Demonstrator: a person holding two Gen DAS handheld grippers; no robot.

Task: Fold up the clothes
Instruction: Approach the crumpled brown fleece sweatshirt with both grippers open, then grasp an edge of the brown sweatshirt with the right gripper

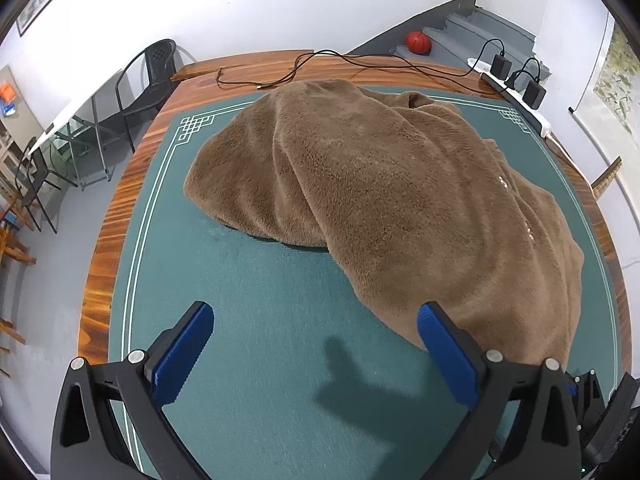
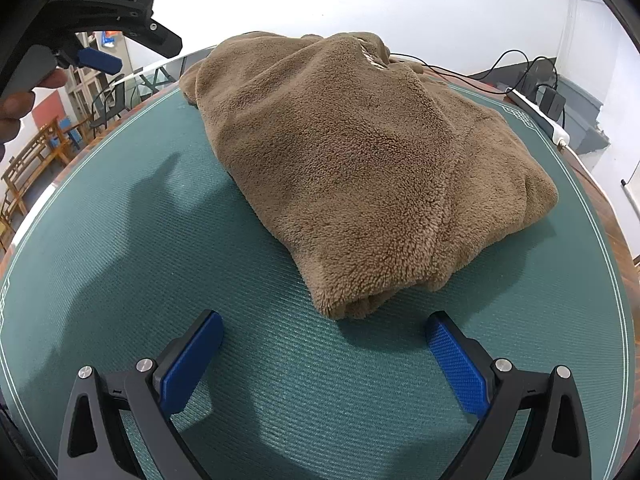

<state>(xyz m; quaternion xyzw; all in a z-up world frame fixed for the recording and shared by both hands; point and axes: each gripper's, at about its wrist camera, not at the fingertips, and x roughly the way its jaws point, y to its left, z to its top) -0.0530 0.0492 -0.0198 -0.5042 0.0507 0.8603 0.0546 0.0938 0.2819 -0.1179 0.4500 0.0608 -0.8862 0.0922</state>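
A brown fleece garment (image 1: 372,184) lies in a folded heap on the green mat (image 1: 248,300). It also shows in the right wrist view (image 2: 360,168), with its near folded corner just ahead of the fingers. My left gripper (image 1: 316,320) is open and empty above the mat, its right finger (image 1: 444,348) at the garment's near edge. My right gripper (image 2: 324,332) is open and empty, low over the mat (image 2: 160,240) just short of the garment's corner. The left gripper also shows at the top left of the right wrist view (image 2: 100,60).
The mat lies on a wooden table (image 1: 120,200). A dark cable (image 1: 320,64) and a power strip with chargers (image 1: 520,88) lie along the far edge. Black chairs (image 1: 148,80) and a glass table stand at the left. A basketball (image 1: 418,42) rests on stairs behind.
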